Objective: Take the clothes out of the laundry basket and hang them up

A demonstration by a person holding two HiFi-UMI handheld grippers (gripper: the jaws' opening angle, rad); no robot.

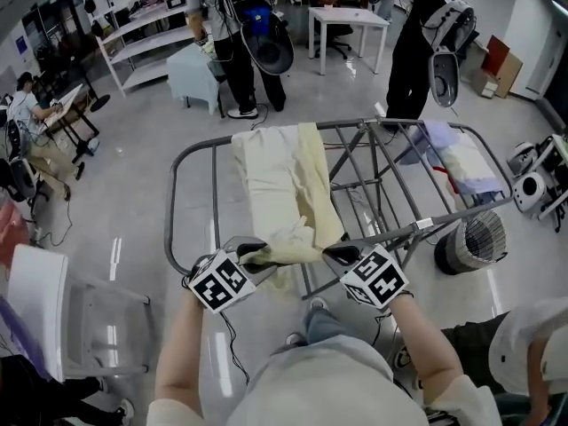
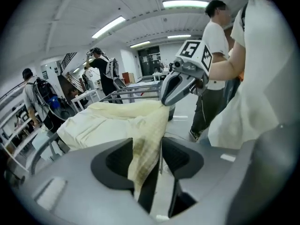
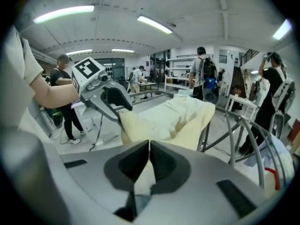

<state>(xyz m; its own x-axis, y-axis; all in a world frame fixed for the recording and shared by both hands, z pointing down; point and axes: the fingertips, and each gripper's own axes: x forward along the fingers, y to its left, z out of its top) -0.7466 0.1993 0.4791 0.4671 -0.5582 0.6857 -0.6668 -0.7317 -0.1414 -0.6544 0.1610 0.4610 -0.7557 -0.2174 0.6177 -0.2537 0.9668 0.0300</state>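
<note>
Yellow garment (image 1: 280,185) is already draped over the drying rack (image 1: 171,204) - only its near edge looks left to straighten. Right hand-held gripper (image 1: 335,254) is clamped on that edge, while the left hand-held gripper (image 1: 251,253) has its jaws apart - cloth just hangs between them. Can't tell what else is waiting.

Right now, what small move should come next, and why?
Probably open the right hand-held gripper: it is shut on the near edge of the cloth, which already lies draped over the rack, and the left hand-held gripper has its jaws apart.
</note>
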